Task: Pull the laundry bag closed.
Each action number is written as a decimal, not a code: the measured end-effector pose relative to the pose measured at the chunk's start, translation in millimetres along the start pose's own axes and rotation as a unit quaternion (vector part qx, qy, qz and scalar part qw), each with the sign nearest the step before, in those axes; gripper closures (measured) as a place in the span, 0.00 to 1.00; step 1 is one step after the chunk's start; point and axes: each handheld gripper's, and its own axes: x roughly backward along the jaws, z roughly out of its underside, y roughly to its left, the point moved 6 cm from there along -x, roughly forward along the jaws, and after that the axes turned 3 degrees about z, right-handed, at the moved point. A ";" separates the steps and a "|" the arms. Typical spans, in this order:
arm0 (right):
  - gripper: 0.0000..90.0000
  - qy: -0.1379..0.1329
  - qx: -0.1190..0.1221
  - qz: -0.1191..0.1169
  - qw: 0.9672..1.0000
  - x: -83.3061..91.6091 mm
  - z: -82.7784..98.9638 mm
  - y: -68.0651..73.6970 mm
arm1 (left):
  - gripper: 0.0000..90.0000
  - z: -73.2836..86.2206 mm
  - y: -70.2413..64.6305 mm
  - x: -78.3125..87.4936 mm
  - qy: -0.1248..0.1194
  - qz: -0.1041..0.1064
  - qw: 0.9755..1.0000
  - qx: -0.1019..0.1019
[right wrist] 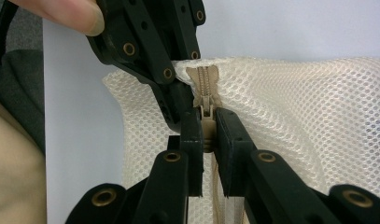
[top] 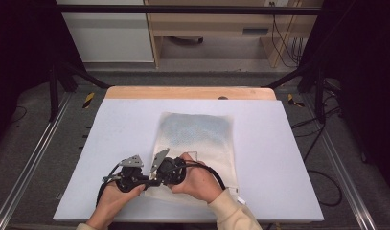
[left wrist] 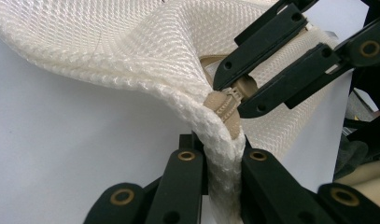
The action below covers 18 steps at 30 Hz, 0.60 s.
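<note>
A cream mesh bag (top: 202, 148) lies flat on the white table (top: 125, 124), with something bluish inside its far half. Both grippers meet at the bag's near left corner. My left gripper (left wrist: 223, 147) is shut on the bag's thick corner seam (left wrist: 221, 163), just below the end of the tan zipper (left wrist: 223, 106). My right gripper (right wrist: 207, 125) is shut on the zipper pull (right wrist: 207, 116) at the closed end of the zipper (right wrist: 204, 77). In the high view the left gripper (top: 145, 182) and right gripper (top: 158, 178) almost touch, each held in a hand.
The bluish patch (top: 197, 127) shows through the mesh. A wooden strip (top: 190, 92) edges the table's far side. Black frame legs (top: 53, 86) and cables (top: 322, 143) stand on the floor around it. A thumb (right wrist: 61, 11) rests on the left gripper.
</note>
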 end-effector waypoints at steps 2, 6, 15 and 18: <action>0.91 0.000 0.000 0.000 1.000 0.0 0.2 0.1 | 0.98 0.1 -0.4 -0.2 0.000 0.001 1.000 0.000; 0.91 0.005 0.001 0.000 1.000 0.8 1.7 -0.7 | 0.98 -0.1 -1.2 -0.7 0.002 0.002 1.000 -0.002; 0.91 0.010 0.004 0.003 1.000 -0.1 3.2 -0.2 | 0.98 -0.8 -1.7 0.3 0.003 0.000 1.000 -0.006; 0.91 0.008 0.001 0.000 1.000 -0.4 3.6 -0.4 | 0.98 -1.1 -2.2 0.3 0.003 -0.002 1.000 -0.008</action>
